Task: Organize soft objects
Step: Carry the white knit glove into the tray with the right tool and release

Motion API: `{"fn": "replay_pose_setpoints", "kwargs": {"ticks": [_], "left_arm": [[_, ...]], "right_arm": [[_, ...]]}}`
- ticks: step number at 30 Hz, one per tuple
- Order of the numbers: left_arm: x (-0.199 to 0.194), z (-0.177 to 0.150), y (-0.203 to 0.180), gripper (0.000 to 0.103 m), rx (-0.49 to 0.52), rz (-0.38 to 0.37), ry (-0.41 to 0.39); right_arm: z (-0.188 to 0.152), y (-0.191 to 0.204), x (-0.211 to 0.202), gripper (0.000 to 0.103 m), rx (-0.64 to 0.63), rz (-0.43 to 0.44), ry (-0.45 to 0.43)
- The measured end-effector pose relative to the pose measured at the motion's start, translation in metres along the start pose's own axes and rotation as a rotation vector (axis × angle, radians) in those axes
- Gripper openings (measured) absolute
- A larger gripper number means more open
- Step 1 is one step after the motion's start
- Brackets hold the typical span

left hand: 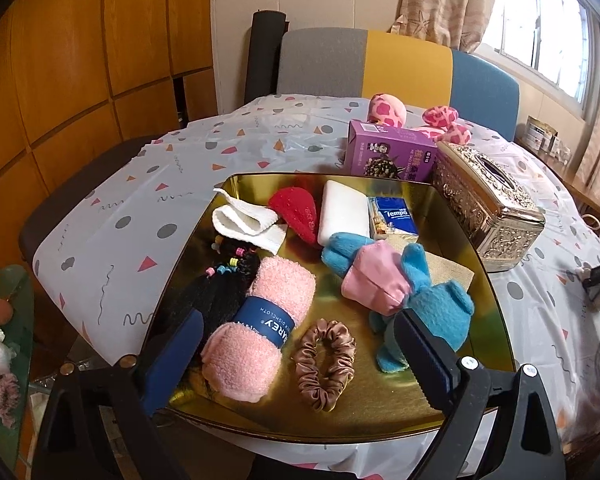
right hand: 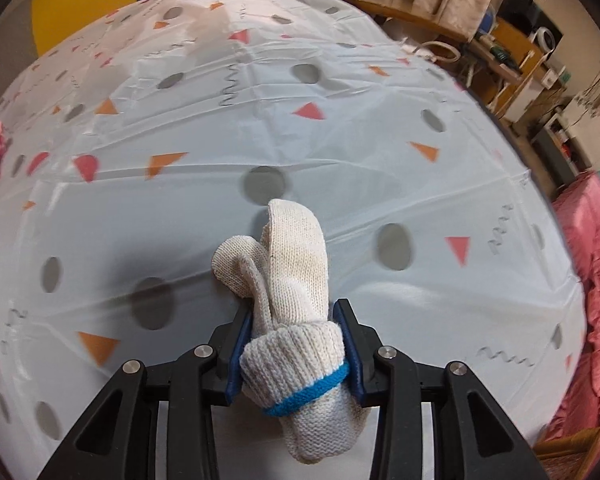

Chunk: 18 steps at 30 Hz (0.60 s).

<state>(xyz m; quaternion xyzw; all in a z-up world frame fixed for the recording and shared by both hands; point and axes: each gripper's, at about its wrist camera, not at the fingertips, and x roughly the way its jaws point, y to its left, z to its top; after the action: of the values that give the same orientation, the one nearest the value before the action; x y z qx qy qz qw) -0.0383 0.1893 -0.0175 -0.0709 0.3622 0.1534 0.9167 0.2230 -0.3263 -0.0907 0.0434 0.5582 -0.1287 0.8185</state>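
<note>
In the left wrist view a gold tray (left hand: 440, 216) holds soft things: a pink rolled dishcloth (left hand: 256, 332), a brown scrunchie (left hand: 325, 364), a blue and pink plush toy (left hand: 396, 284), a white folded cloth (left hand: 248, 220), a red cloth (left hand: 296, 212), a white sponge (left hand: 344, 212), a tissue pack (left hand: 394, 220) and black hair ties (left hand: 228, 280). My left gripper (left hand: 296, 344) is open and empty, its fingers either side of the dishcloth and scrunchie. In the right wrist view my right gripper (right hand: 296, 316) is shut on a rolled white knit glove (right hand: 292, 280) with a blue cuff band, above the tablecloth (right hand: 220, 140).
A purple box (left hand: 388, 152), an ornate metal tissue box (left hand: 488, 208) and pink spotted plush pieces (left hand: 440, 120) stand behind the tray. A chair (left hand: 380, 64) is at the far side. A pink fabric (right hand: 588, 264) lies past the table's right edge.
</note>
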Motion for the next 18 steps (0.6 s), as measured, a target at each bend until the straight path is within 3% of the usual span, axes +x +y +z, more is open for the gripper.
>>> {"fn": "replay_pose_setpoints", "kwargs": {"ticks": [4, 11, 18], "left_arm": [[0.0, -0.001, 0.003, 0.097, -0.008, -0.006, 0.005], [-0.001, -0.002, 0.009, 0.097, -0.025, -0.014, 0.007], [-0.001, -0.003, 0.017, 0.097, -0.054, -0.017, 0.008]], "right_arm": [[0.001, 0.028, -0.003, 0.039, -0.01, 0.071, 0.013], [0.01, 0.074, -0.009, 0.039, -0.03, 0.118, 0.002], [0.047, 0.125, -0.055, 0.039, -0.083, 0.183, -0.111]]}}
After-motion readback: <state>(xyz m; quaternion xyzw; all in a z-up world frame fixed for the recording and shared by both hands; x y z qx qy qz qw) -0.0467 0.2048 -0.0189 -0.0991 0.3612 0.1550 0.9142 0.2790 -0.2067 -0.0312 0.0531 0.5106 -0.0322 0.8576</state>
